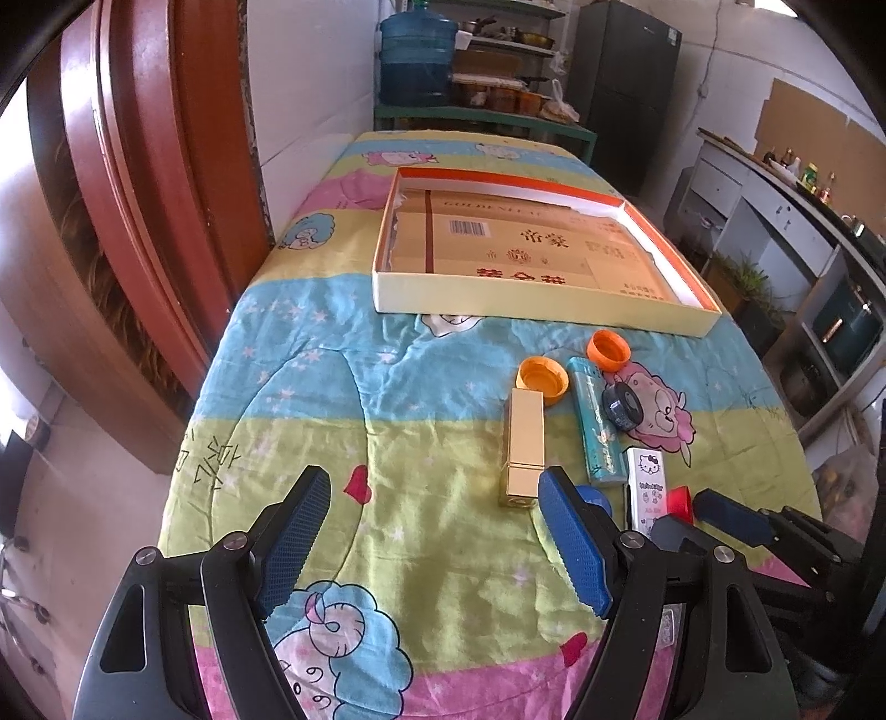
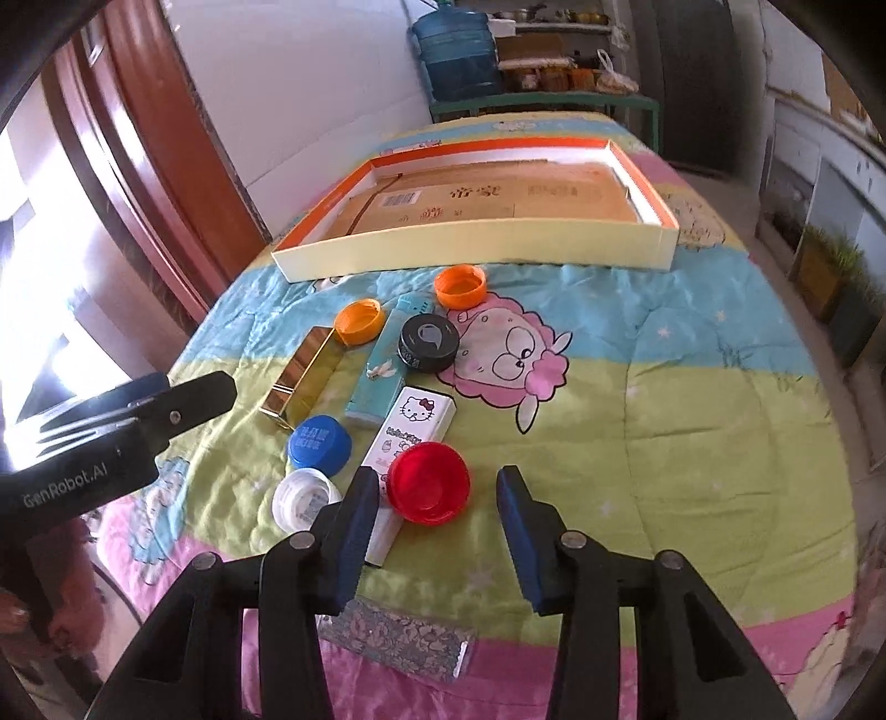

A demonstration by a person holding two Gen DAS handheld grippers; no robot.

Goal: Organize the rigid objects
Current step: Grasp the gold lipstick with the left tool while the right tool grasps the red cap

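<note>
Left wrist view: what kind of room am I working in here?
Most likely a home kitchen or storeroom. Behind the quilt-covered table stand a big blue water jug, a shelf of pots and pans, a dark fridge, and a counter with bottles.

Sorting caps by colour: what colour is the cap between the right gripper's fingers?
Red cap, clearest in the right wrist view.

Each gripper is black plastic with two long arms. The left gripper [image 1: 434,540] has blue bumpy pads [image 1: 293,540] and round silver screws [image 1: 237,540]. The right gripper [image 2: 437,545] has dark blue pads [image 2: 354,545]. White letters on the left one's side say GenRobot.AI
</note>
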